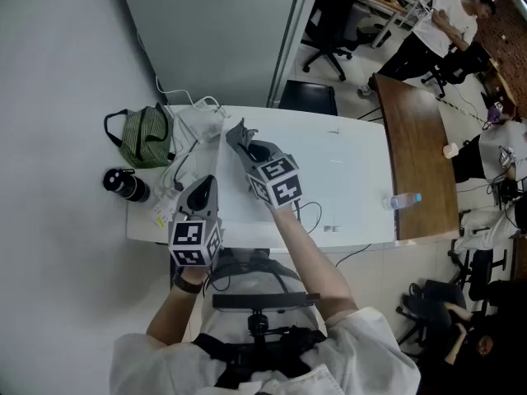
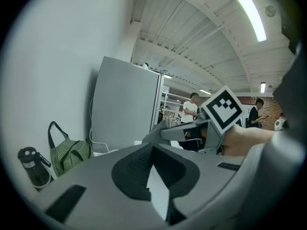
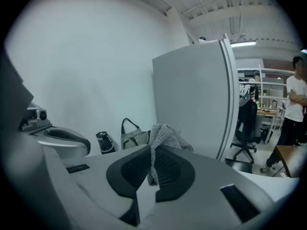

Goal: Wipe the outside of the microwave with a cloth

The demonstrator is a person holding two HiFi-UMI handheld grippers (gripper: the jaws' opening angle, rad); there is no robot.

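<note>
My right gripper (image 1: 235, 132) is shut on a grey knitted cloth (image 1: 241, 130) and held above the back left of the white table (image 1: 354, 171). In the right gripper view the cloth (image 3: 165, 134) sticks up from between the closed jaws of that gripper (image 3: 153, 166). My left gripper (image 1: 206, 185) hovers over the table's left front, shut with nothing in it, and points at the right gripper (image 2: 192, 128). No microwave shows in any view.
A tall grey panel (image 1: 214, 31) stands behind the table. A green striped bag (image 1: 146, 137) and a black bottle (image 1: 125, 184) sit at the left, with white cables (image 1: 193, 109) near them. A water bottle (image 1: 402, 201) lies at the right edge. Brown table (image 1: 420, 155) and office chairs (image 1: 329, 23) beyond.
</note>
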